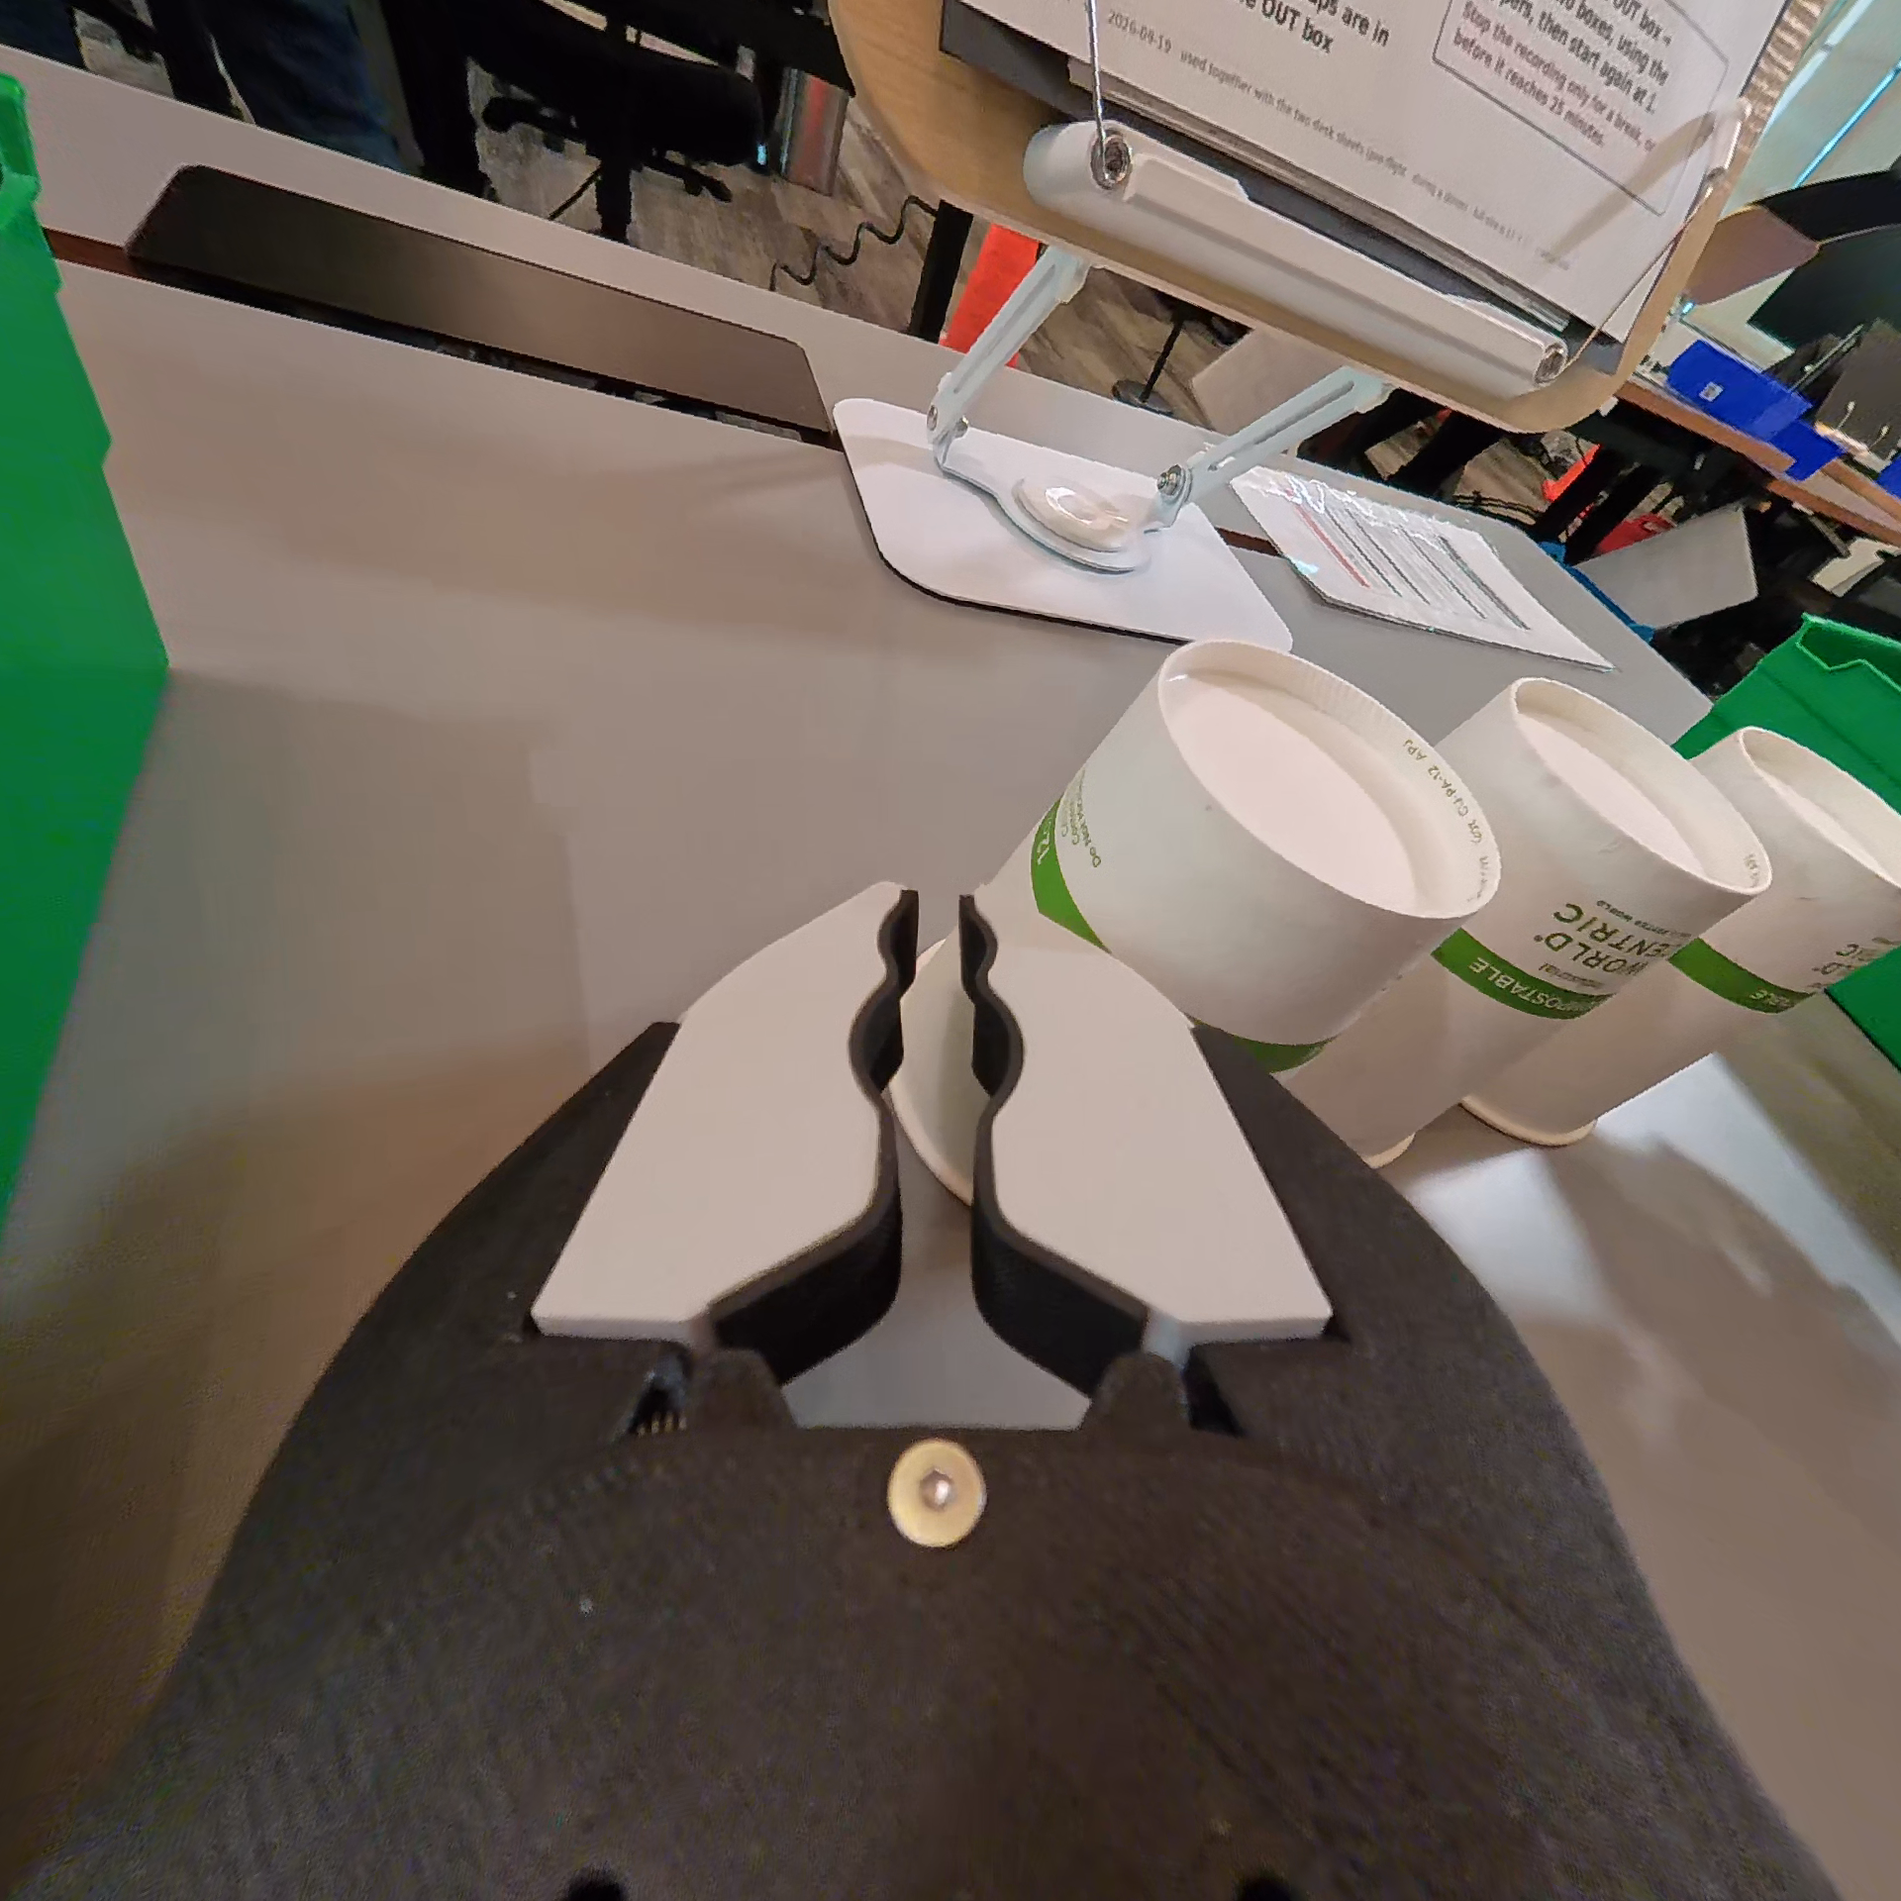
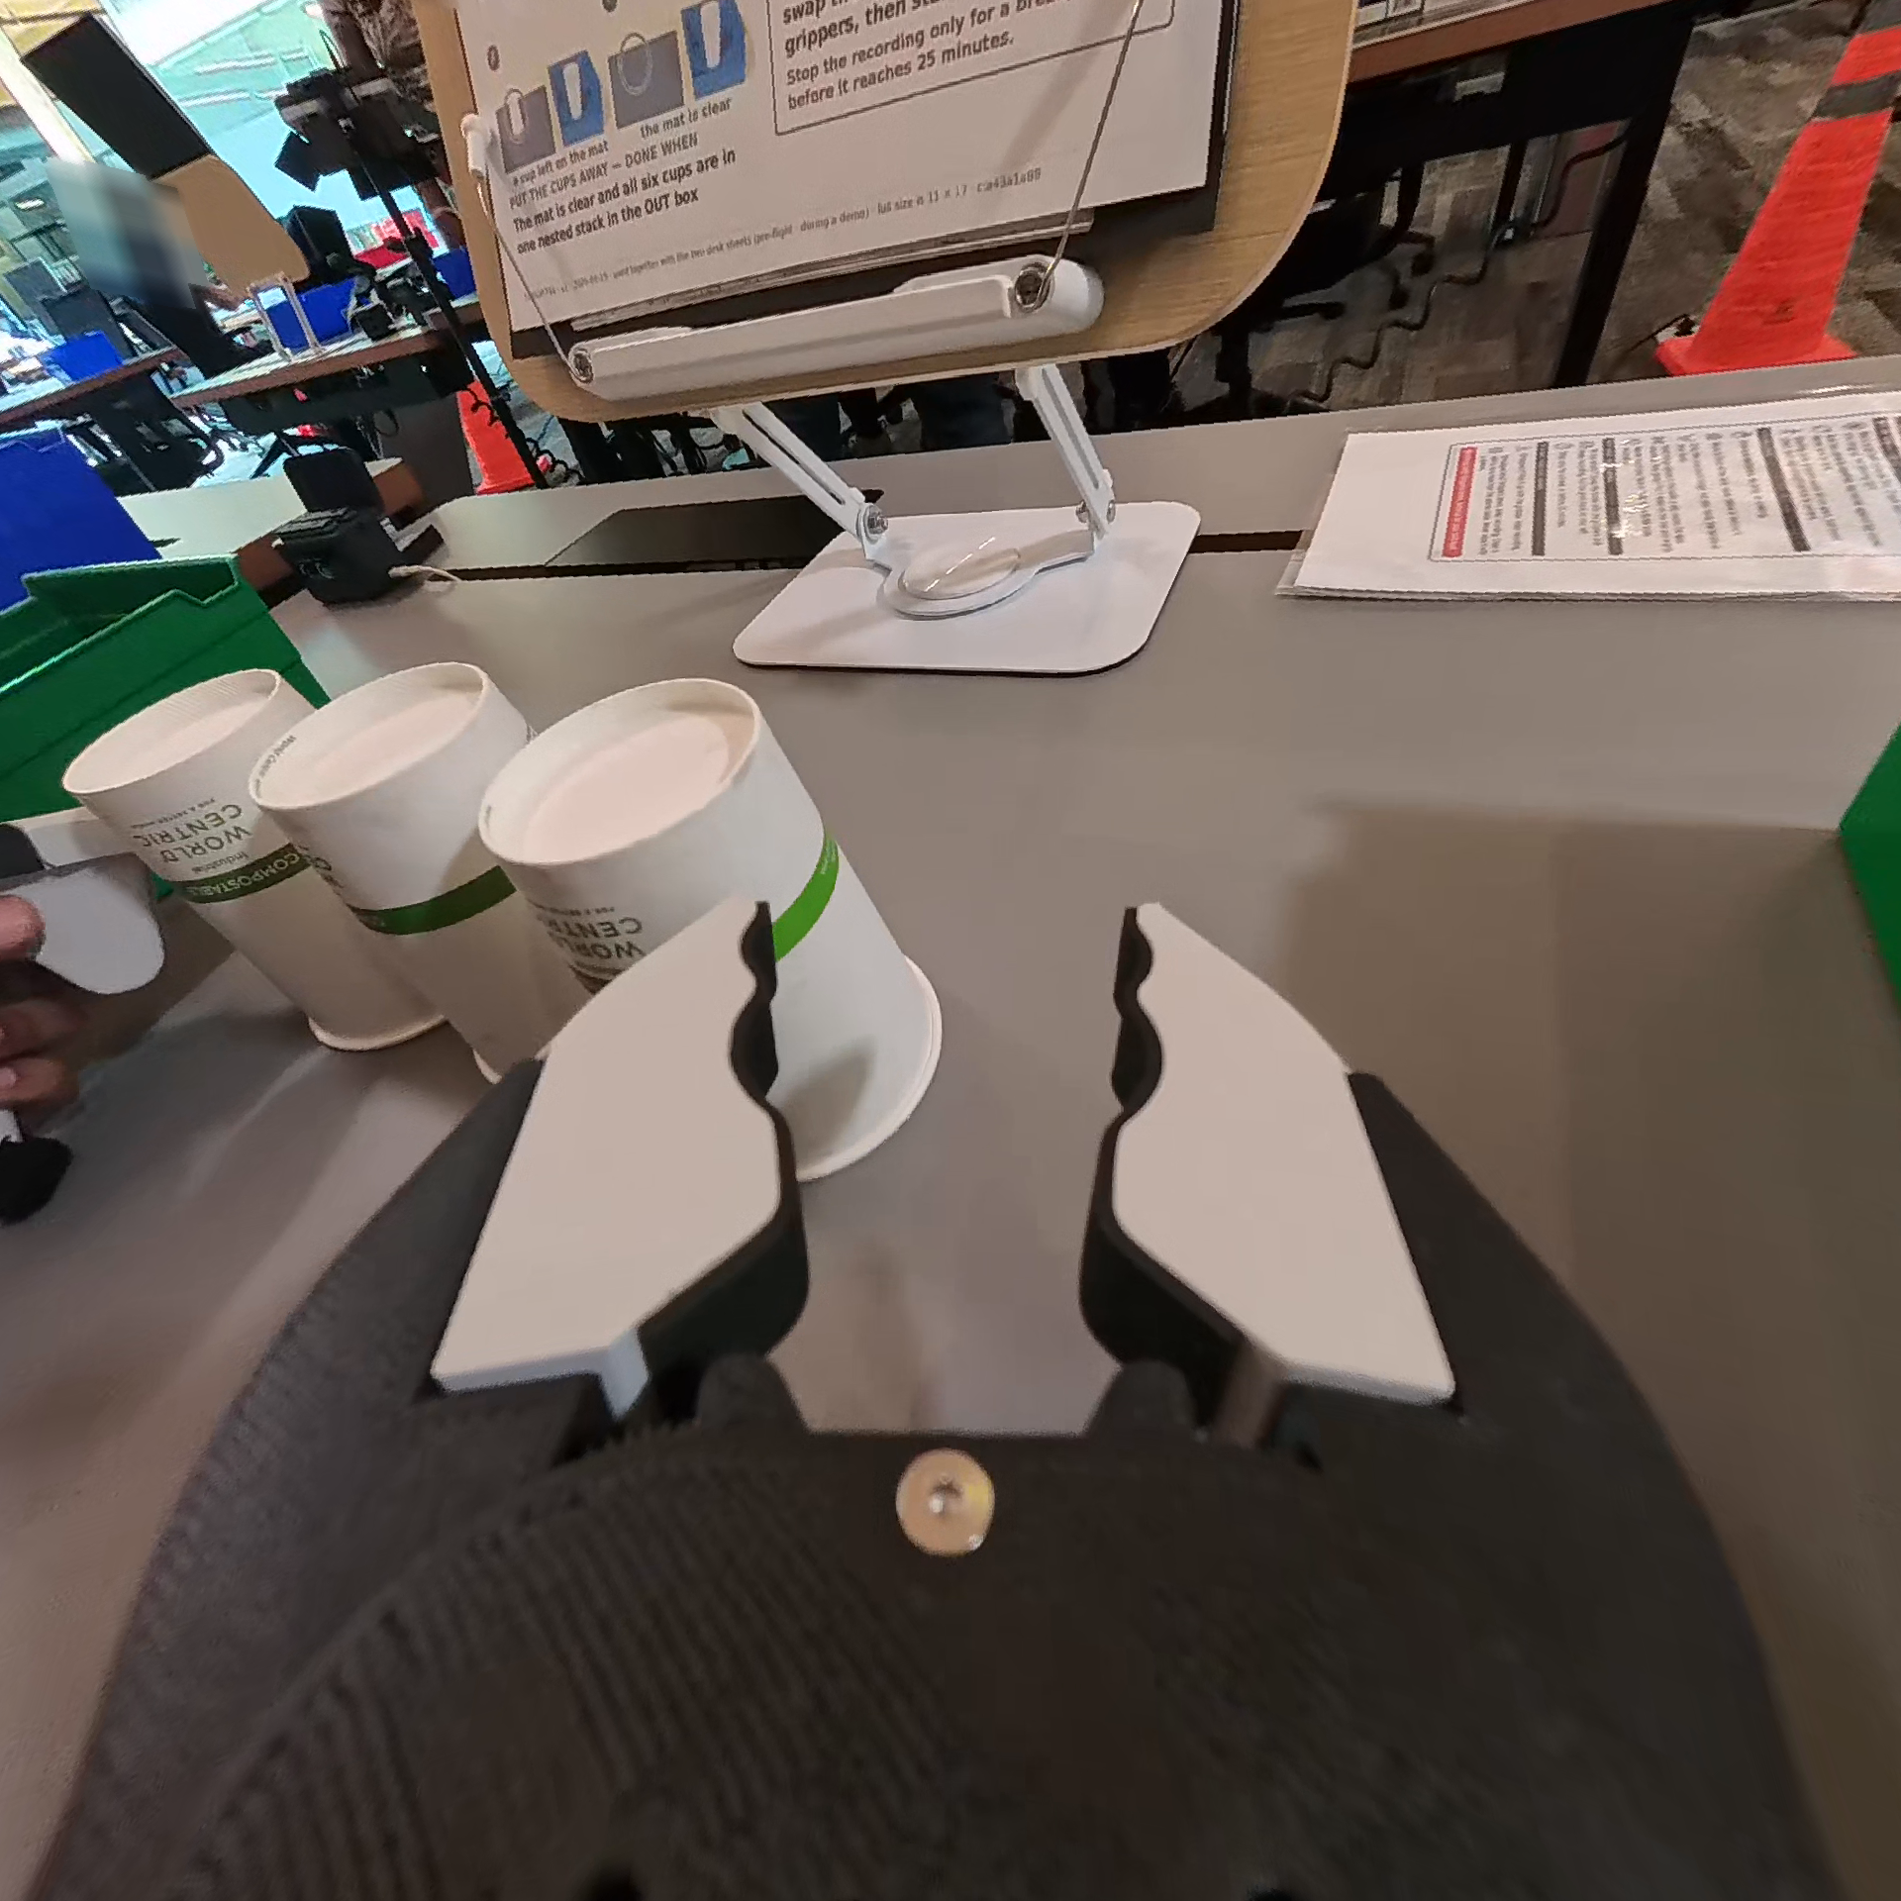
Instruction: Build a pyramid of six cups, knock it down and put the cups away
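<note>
On the grey table (image 2: 1286,782), three upturned white paper cups (image 2: 658,854) with green bands and printed lettering stand in a row. Right gripper (image 2: 941,926) hovers level beside the nearest cup, jaws spread. Left gripper (image 1: 936,910) pinches that cup's rim (image 1: 931,1132).

We look from two cameras, each mounted just behind a gripper and aimed forward along its fingers, low over a grey table (image 1: 432,658). The left wrist view faces across the table with the row of upturned paper cups (image 1: 1276,813) close on its right; the right wrist view faces the same far edge with those cups (image 2: 658,823) close on its left. Both views share the cups, the white document stand (image 1: 1049,535) (image 2: 967,586) at mid-distance, the laminated sheet (image 1: 1420,566) (image 2: 1605,504) beside it, and the green bins (image 1: 62,576) (image 2: 134,638) at the margins.
</note>
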Available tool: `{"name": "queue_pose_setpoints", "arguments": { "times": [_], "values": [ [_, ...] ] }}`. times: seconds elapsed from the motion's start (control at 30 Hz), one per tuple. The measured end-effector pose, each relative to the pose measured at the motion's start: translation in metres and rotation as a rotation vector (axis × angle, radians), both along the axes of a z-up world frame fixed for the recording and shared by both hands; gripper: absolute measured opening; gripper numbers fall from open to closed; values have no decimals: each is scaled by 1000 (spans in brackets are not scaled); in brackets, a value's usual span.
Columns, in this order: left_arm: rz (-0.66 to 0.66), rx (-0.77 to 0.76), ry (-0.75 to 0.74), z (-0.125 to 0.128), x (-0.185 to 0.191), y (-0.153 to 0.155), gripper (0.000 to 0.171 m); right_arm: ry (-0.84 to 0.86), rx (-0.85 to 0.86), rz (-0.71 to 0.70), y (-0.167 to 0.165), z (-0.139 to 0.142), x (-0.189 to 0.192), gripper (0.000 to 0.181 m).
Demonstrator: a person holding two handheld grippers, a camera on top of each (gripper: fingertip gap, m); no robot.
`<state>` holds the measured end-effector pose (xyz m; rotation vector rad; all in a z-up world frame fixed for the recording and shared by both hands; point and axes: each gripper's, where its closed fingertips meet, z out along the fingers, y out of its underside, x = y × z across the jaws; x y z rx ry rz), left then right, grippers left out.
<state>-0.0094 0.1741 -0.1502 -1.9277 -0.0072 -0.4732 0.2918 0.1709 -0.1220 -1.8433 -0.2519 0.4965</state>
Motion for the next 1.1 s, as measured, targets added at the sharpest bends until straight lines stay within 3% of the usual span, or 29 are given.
{"name": "queue_pose_setpoints", "arguments": {
  "times": [0.57, 1.1],
  "values": [
    [41, -39, 6, -5, -5, 10, 0, -3, -11, -13, -5, -3, 7, 64],
    [-4, -50, -11, -7, 13, 19, 1, -6, -23, -39, -10, -7, 20, 63]
  ]
}}
